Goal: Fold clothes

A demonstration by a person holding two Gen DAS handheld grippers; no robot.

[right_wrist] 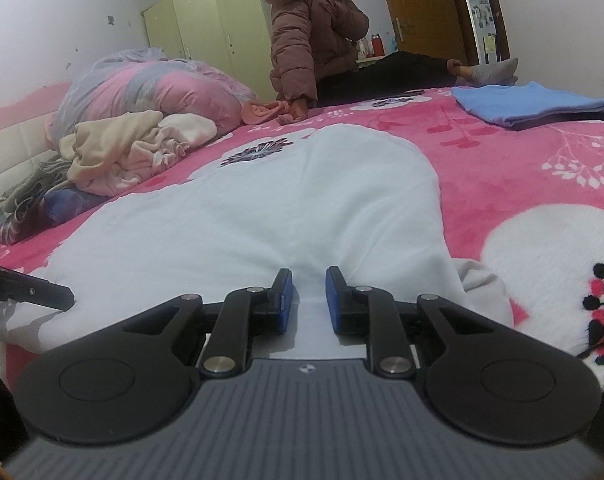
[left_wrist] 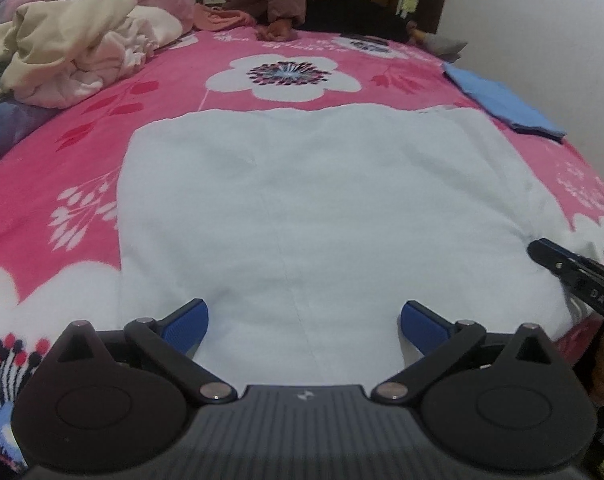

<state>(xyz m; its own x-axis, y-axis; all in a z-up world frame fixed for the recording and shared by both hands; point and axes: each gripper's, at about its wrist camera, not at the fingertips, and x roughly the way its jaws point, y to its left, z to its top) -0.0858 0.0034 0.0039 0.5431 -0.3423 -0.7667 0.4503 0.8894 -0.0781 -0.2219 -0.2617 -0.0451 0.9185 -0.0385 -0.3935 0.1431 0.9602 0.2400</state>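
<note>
Left view: my left gripper (left_wrist: 304, 326) gapes wide over the near edge of one white garment (left_wrist: 322, 200) spread on the pink blanket (left_wrist: 81, 152); one folded blue cloth (left_wrist: 498, 100) lies far right. Right view: my right gripper (right_wrist: 309, 300) stands narrow, white cloth between its pads, grip unclear; one heap of clothes (right_wrist: 133, 152) far left.

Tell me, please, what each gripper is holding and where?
The right gripper pinches the white garment at its near edge; the left gripper, wide open, holds nothing.

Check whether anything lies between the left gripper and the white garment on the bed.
Nothing visible does. The left gripper hangs wide open directly over the near edge of the white garment, with only bare cloth between its fingers. The pile of unfolded clothes and the folded blue cloth lie well aside.
</note>
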